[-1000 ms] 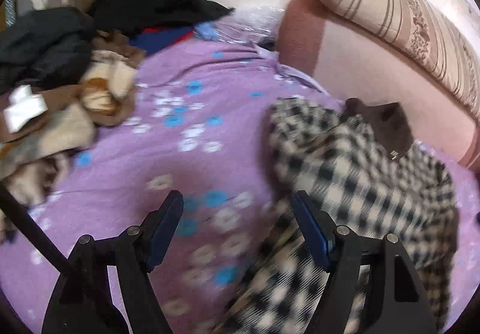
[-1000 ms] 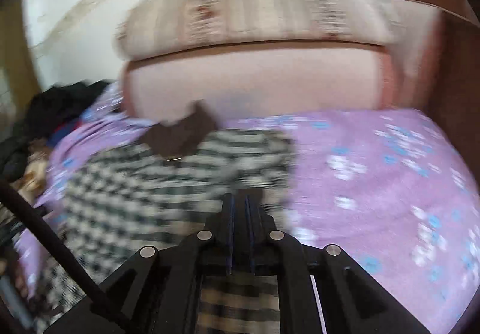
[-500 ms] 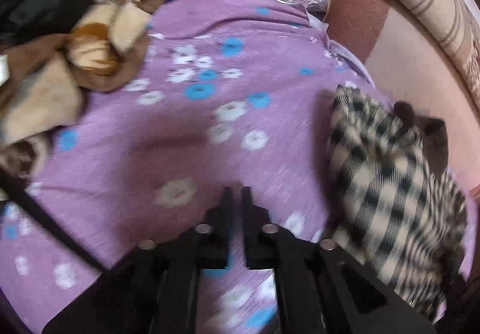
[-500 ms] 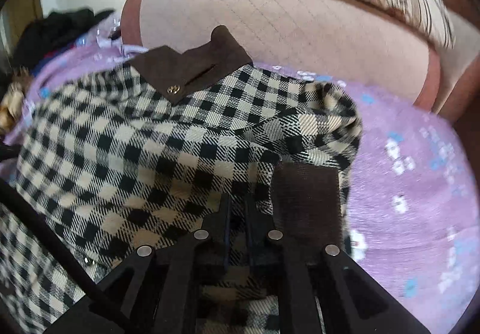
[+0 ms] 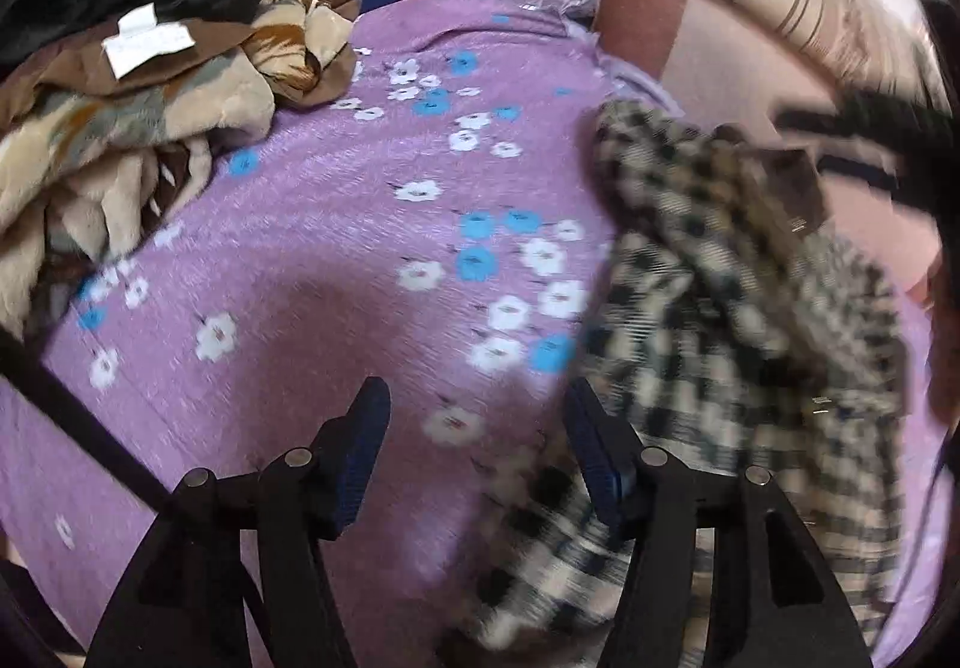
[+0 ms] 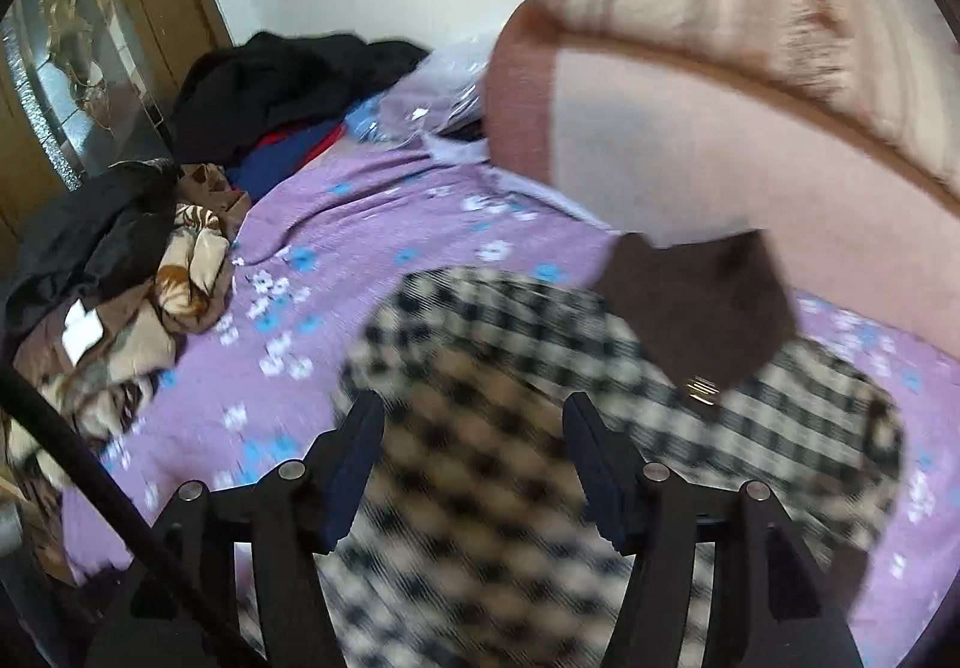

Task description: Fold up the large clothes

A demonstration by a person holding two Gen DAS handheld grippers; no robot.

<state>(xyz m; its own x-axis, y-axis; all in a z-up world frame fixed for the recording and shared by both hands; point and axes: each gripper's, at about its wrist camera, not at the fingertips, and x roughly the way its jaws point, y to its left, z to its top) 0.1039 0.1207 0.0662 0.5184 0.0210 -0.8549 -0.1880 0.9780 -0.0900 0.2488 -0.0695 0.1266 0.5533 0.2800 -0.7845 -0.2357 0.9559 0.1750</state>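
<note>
A: Risks from here?

B: Both tools are opening w/ nothing pinched. The left tool [image 5: 474, 428] hangs over bare purple bedsheet [image 5: 336, 248], its right finger just beside the checked coat [image 5: 738, 308] edge. The right tool [image 6: 474, 440] sits above the coat's body, jaws wide. The coat lies along the bed's headboard side, brown collar [image 6: 702, 308] toward the headboard [image 6: 690, 140]. Released cloth could spring back or bunch, so the fold may not hold. If the left tool closes where it is, it prob. grabs sheet, not coat.

A: Anything else?

B: Clothes pile [image 5: 144, 116] at the bed's far-left corner is well apart, so no snag. View's blurry tho; can't tell if the fold lies flat.

A: Vs earlier?

B: Half a sec ago both tools were shut, the right one on coat fabric. Now both are spread and the right tool has let go of the cloth.
</note>
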